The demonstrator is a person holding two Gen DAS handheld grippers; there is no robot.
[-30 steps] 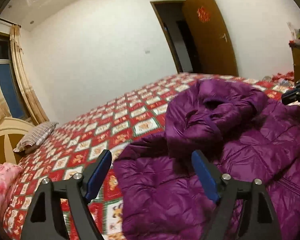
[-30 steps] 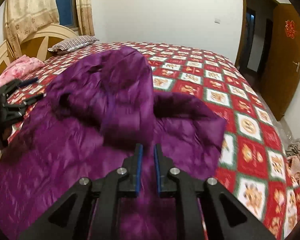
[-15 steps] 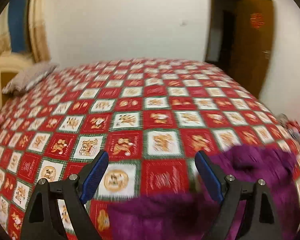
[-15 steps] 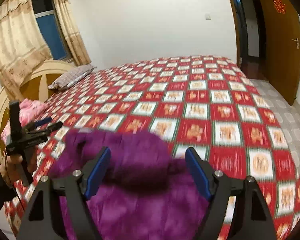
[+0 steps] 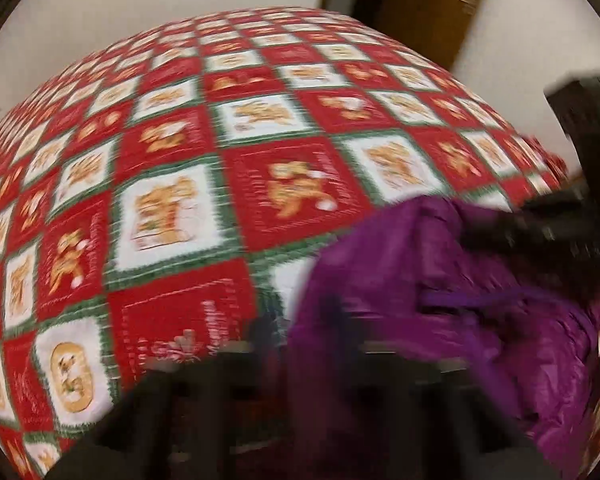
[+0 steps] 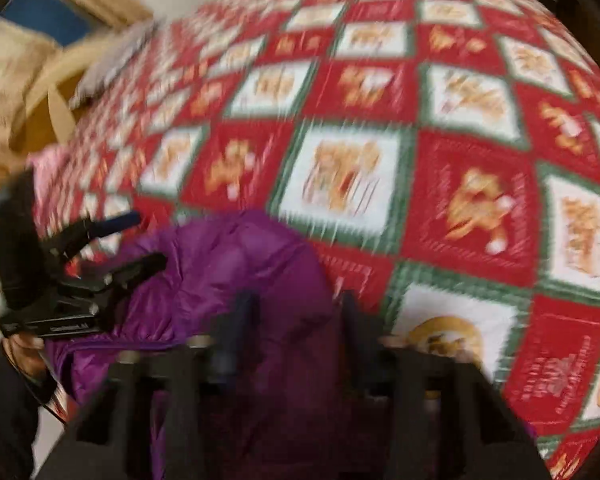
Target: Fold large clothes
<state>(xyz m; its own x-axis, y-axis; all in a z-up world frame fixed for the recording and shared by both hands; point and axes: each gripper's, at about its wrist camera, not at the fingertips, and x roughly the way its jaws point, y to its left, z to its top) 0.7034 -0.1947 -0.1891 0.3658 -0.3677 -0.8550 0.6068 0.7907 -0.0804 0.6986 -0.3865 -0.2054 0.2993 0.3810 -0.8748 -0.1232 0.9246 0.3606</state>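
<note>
A purple puffer jacket (image 5: 440, 304) lies bunched at the near edge of the bed; it also shows in the right wrist view (image 6: 228, 280). My left gripper (image 5: 300, 332) is blurred, low over the jacket's left edge; seen from the right wrist view (image 6: 136, 240) its fingers stand apart. My right gripper (image 6: 296, 320) is blurred too, its blue-padded fingers partly apart over the jacket's top fold. It appears as a dark shape at the right of the left wrist view (image 5: 540, 220). Neither visibly holds cloth.
A red, white and green patchwork bedspread (image 5: 260, 140) covers the bed (image 6: 460, 160). A wooden headboard (image 6: 52, 92), a striped pillow (image 6: 116, 52) and pink cloth (image 6: 50, 168) lie at the far left. A brown door (image 5: 432, 4) stands behind the bed.
Both grippers have dropped toward the jacket and tilted down at the bed. The right gripper's fingers have come closer together than half a second ago. Both views are motion-blurred.
</note>
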